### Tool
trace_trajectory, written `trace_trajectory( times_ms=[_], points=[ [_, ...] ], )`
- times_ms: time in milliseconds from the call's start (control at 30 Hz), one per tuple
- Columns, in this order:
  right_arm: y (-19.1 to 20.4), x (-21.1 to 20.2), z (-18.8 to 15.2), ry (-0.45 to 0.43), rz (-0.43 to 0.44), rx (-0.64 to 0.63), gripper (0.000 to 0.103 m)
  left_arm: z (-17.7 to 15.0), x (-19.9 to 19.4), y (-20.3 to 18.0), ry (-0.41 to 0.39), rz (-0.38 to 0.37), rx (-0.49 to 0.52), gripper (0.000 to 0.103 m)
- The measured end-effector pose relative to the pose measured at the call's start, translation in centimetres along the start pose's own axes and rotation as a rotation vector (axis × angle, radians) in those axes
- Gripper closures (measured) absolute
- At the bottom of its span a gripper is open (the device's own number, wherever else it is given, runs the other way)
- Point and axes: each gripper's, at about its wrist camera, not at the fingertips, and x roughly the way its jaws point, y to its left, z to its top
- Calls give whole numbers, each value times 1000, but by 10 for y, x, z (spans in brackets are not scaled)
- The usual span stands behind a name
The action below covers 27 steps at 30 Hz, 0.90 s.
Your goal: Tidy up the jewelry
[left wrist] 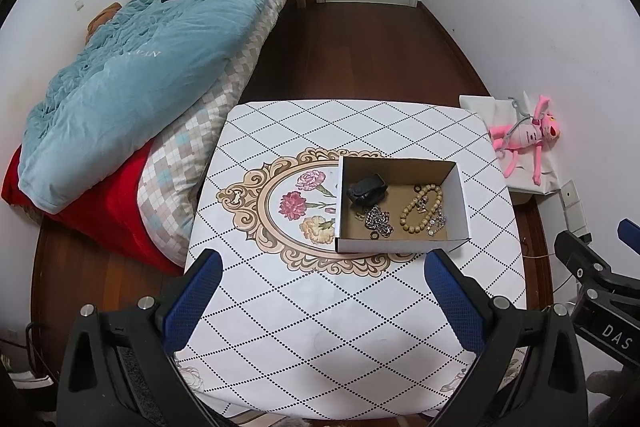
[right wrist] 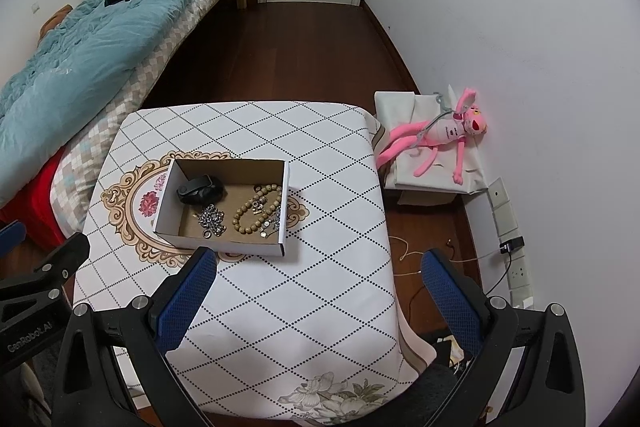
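Note:
An open cardboard box sits on the table. Inside lie a black watch, a silver chain, a wooden bead bracelet and small silver pieces. My left gripper is open and empty, held above the table's near half, short of the box. My right gripper is open and empty over the table's near right edge, right of the box.
The table has a white diamond-pattern cloth. A bed with a blue quilt stands to the left. A pink plush toy lies on a white box to the right. Wall sockets and cables are low on the right.

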Motion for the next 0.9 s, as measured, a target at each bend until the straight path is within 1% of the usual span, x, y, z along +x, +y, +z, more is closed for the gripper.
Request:
trace_trajectory(
  times_ms=[900],
  points=[
    [0,0,0,0,0,-2,0,2,-2,-2,2,-12,-2,0]
  ],
)
